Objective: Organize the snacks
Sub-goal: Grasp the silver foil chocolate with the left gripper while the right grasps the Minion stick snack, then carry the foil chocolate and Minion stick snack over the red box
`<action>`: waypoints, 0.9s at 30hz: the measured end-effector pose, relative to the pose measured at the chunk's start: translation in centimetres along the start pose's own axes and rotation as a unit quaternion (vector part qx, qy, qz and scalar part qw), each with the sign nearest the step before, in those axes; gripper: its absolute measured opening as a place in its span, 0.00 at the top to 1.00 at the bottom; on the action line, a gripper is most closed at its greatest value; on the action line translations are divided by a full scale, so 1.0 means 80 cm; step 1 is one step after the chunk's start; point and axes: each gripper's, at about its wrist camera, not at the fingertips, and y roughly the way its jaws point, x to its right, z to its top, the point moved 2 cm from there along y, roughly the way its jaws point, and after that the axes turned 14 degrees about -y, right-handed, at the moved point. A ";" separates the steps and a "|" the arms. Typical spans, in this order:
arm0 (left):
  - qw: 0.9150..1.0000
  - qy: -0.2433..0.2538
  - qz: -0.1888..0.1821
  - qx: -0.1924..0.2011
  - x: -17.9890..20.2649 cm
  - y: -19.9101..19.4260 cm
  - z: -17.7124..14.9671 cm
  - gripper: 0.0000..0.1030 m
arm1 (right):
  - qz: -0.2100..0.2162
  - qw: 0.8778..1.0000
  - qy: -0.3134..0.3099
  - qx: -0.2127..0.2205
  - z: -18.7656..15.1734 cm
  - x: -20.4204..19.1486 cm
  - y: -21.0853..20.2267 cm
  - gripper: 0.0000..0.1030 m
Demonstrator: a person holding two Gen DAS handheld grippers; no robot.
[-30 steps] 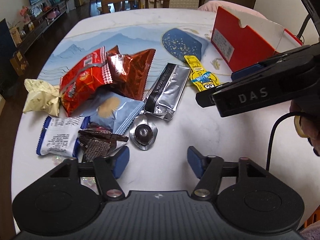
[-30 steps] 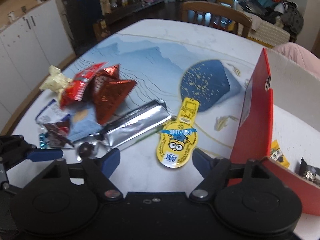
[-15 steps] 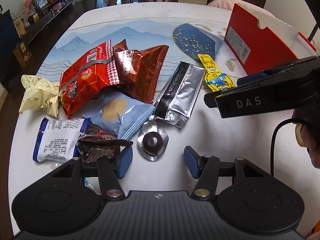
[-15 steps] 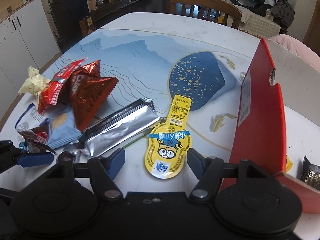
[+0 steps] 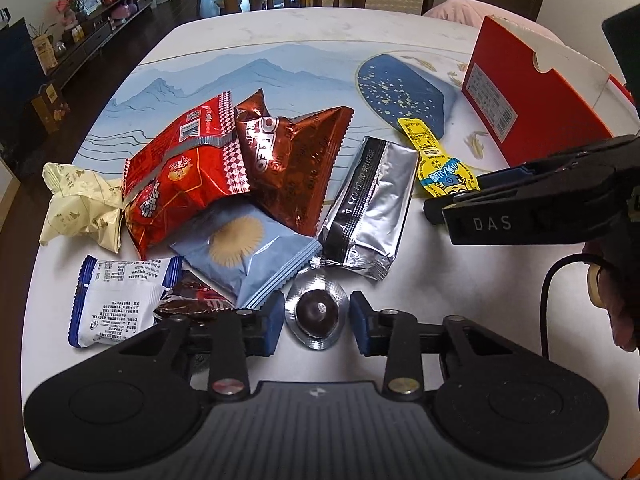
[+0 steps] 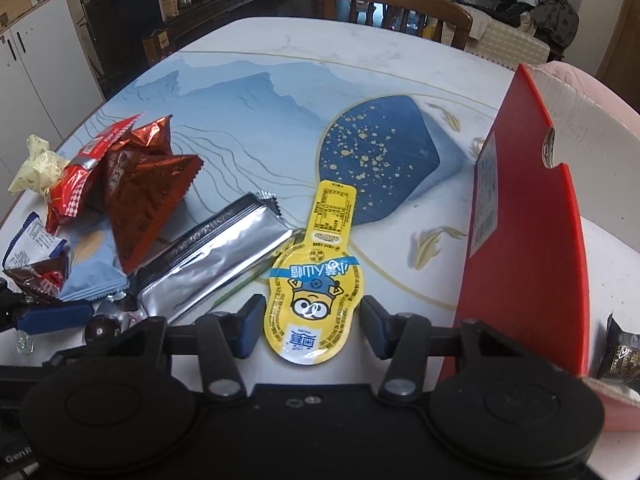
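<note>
A foil-wrapped round chocolate (image 5: 318,312) lies on the table between the blue pads of my left gripper (image 5: 315,322). Its jaws are closing, and the pads stand just off the foil's edges. My right gripper (image 6: 311,328) straddles the round end of a yellow cartoon jelly pack (image 6: 314,300). Its jaws are closing too, with the pads at the pack's rim. An open red box (image 6: 524,240) stands to the right, with a dark packet (image 6: 620,352) inside it. In the left wrist view the right gripper reaches over the yellow pack (image 5: 436,164).
A pile of snacks lies left of the chocolate: a red chip bag (image 5: 180,176), a brown bag (image 5: 296,160), a silver pack (image 5: 368,212), a light blue pack (image 5: 244,252), a white-and-blue pack (image 5: 116,300) and a cream pack (image 5: 80,208). A wooden chair (image 6: 396,4) stands at the far table edge.
Both grippers came forward and lower over the table and their jaws narrowed. The chocolate now lies between the left fingers, the yellow pack between the right fingers.
</note>
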 end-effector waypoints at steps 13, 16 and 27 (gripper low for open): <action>0.999 -0.030 -0.013 -0.014 -0.012 -0.010 -0.001 0.68 | 0.002 1.000 0.026 0.012 -0.012 0.002 -0.031 0.58; 0.999 -0.039 -0.016 -0.021 -0.015 -0.014 -0.004 0.68 | 0.006 1.000 0.028 0.009 -0.021 0.001 -0.042 0.58; 0.999 -0.043 -0.019 -0.017 -0.009 -0.051 -0.011 0.68 | 0.012 0.998 0.046 0.034 -0.041 0.003 -0.105 0.58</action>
